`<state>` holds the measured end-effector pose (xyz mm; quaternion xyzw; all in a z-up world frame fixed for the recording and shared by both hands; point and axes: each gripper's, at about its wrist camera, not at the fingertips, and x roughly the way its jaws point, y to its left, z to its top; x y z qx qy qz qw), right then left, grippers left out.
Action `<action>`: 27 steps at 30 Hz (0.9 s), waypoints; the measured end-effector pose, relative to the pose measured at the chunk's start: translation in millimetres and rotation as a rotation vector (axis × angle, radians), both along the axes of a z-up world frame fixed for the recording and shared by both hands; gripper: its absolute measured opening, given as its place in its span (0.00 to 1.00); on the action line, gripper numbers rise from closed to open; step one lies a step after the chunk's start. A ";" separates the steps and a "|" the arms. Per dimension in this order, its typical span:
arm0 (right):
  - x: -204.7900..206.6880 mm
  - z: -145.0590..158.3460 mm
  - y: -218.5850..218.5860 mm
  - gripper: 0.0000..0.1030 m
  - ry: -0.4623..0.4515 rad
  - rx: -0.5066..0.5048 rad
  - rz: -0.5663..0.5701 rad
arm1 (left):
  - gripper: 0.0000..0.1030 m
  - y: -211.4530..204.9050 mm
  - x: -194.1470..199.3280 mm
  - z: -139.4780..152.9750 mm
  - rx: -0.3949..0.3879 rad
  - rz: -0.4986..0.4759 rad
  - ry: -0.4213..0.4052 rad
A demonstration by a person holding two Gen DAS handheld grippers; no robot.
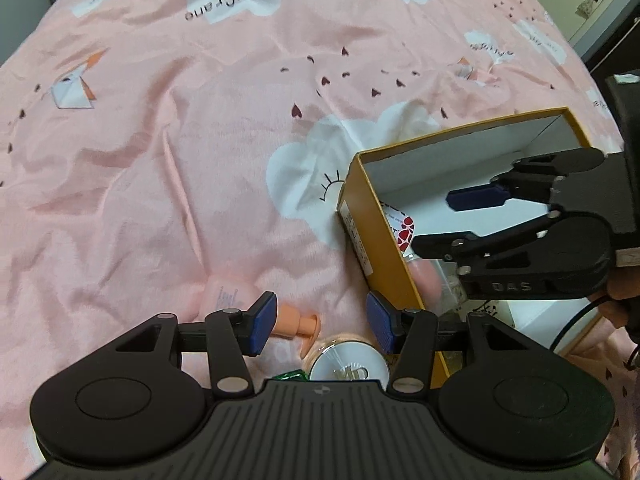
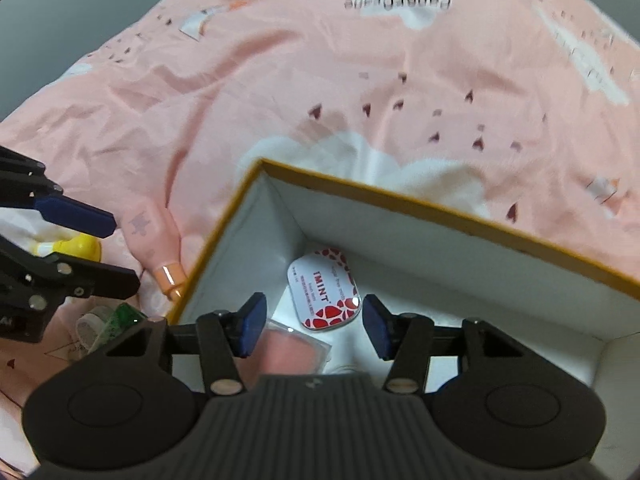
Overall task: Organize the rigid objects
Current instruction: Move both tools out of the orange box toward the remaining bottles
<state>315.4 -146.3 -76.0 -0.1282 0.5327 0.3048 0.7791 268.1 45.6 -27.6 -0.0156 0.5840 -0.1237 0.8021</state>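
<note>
A wrinkled pink cotton bedsheet (image 1: 180, 152) printed with white clouds and small dark hearts carries an open yellow cardboard box with a smooth white lining (image 2: 460, 220). The right gripper (image 2: 312, 326) hangs over the box, its ribbed blue pads (image 2: 252, 324) apart with nothing between them. On the box floor lie a rounded white tin with red mosaic print (image 2: 326, 290) and a clear flat case holding something pink (image 2: 296, 350), perhaps a sponge. The left gripper (image 1: 320, 322) is spread over a peach plastic pump bottle (image 1: 240, 300) lying beside the box, not clamped on it. Near it sit a round glossy white lid (image 1: 349, 366) and a yellow plastic piece (image 2: 78, 246).
</note>
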 end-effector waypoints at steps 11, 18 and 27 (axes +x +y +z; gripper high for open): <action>-62.3 65.5 19.5 0.62 -0.141 0.117 0.079 | 0.60 33.4 -51.6 31.4 0.013 -0.026 -0.111; -114.2 66.8 58.6 0.60 -0.166 0.190 0.188 | 0.59 58.3 -83.2 22.8 0.076 -0.076 -0.130; -152.2 14.6 104.5 0.53 -0.083 0.186 0.123 | 0.60 83.1 -103.7 -3.9 0.196 -0.351 -0.163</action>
